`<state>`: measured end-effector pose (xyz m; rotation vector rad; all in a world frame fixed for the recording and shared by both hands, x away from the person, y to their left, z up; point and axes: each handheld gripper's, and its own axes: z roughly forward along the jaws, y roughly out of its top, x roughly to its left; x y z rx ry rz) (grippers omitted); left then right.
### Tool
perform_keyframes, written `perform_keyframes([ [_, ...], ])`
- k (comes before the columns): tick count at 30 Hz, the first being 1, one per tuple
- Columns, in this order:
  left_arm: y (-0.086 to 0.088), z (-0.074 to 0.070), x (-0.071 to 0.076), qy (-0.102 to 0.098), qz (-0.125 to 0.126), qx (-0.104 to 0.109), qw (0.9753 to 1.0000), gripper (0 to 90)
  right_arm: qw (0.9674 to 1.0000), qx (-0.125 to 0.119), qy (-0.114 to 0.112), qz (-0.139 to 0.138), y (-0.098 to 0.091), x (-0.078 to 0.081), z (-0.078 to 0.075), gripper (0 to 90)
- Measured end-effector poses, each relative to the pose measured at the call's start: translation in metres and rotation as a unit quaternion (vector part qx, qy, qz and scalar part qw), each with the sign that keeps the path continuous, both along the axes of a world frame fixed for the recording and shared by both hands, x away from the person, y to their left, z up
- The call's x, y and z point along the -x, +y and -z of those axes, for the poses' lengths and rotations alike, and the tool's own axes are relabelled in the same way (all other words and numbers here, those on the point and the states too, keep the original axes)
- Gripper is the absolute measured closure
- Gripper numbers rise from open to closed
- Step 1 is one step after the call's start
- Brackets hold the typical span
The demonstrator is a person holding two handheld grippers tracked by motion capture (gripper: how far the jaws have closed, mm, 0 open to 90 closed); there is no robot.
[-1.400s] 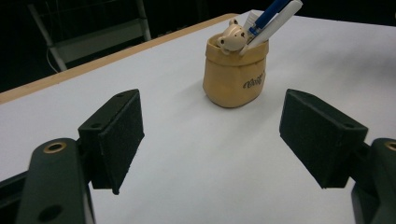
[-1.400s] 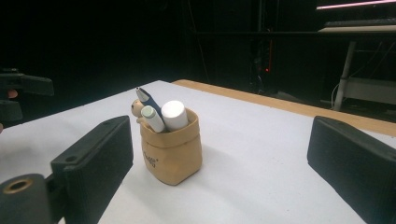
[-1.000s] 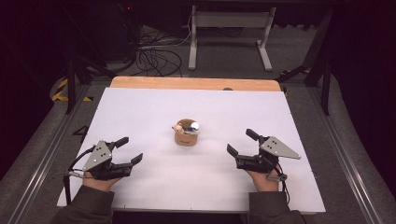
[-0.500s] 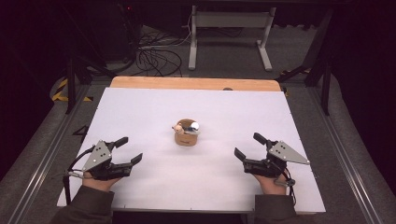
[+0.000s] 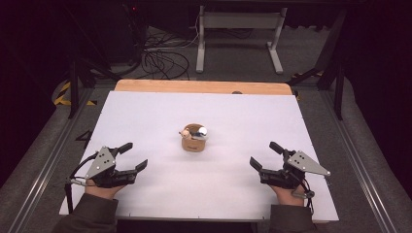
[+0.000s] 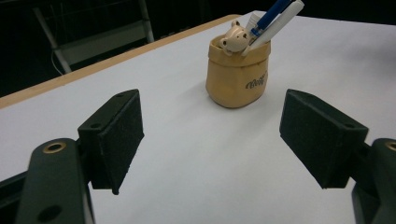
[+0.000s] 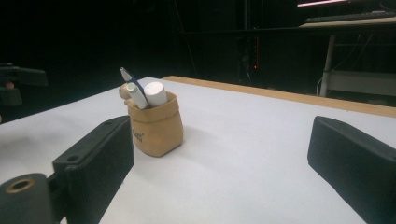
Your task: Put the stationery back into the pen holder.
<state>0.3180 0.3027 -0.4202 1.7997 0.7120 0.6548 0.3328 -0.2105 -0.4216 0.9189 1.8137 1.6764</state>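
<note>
A small tan pouch-shaped holder (image 5: 194,141) stands upright in the middle of the white table top (image 5: 145,116). In the left gripper view the holder (image 6: 237,77) carries a little bear-head figure (image 6: 232,37) and blue and white pens (image 6: 273,16). The right gripper view shows the holder (image 7: 156,126) with a white cylinder (image 7: 155,94) and a pen (image 7: 133,91). My left gripper (image 5: 133,156) rests open at the near left of the table, its jaws empty. At the near right sits my right gripper (image 5: 265,154), also open and empty. Both point toward the holder from a distance.
A bare wooden strip (image 5: 204,86) runs along the table's far edge. Beyond it stand a metal frame (image 5: 238,34) and loose cables (image 5: 160,58) on the floor. Metal rails (image 5: 43,165) flank the table. The left gripper (image 7: 16,79) shows far off in the right gripper view.
My right gripper has slid right and toward the near edge, away from the holder. The left gripper and the holder stay where they were.
</note>
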Motion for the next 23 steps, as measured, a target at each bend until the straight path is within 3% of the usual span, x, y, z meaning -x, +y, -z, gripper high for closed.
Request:
perform_keyframes([
  [18,0.0005,0.0022,-0.0002,0.002,0.001,-0.005,1.0,22.0,1.0,-0.001,0.002,-0.003,-0.0033,0.0005,0.0034,8.1],
  [23,0.0,0.0053,-0.0022,0.01,0.003,-0.011,0.9999,21.6,0.9999,0.011,0.004,0.001,-0.0024,-0.001,0.0052,8.1],
])
